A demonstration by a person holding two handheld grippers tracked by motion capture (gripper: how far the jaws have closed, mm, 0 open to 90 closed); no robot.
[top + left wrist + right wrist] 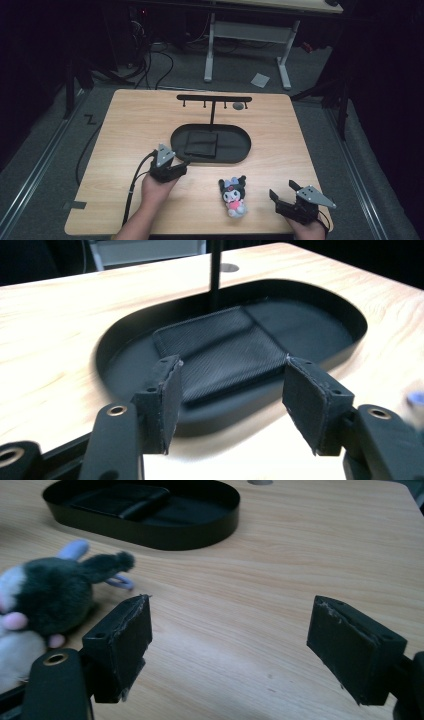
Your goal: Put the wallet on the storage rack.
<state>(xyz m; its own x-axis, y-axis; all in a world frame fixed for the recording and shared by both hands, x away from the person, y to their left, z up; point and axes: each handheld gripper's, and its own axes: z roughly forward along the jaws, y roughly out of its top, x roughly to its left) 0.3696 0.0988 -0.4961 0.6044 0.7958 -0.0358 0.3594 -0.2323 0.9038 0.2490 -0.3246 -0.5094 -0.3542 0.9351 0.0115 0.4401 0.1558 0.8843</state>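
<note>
A black oval tray (241, 153) lies mid-table with a folded black cloth pad (201, 144) in it. My left gripper (182, 163) stands open at the tray's front left rim; in the left gripper view its jaws (233, 362) frame the pad (220, 342) with nothing between them. A black and pink plush toy (234, 198) lies near the front edge. My right gripper (282, 189) is open to the right of it, apart from it; in the right gripper view the toy (50, 595) sits beside the left jaw of that gripper (232, 601).
A black T-shaped hook stand (214, 100) rises from the tray's far side, with a small grey disc (238, 105) on the table near it. The table's front edge runs close under both hands. A white-legged desk (247, 35) and floor cables lie beyond.
</note>
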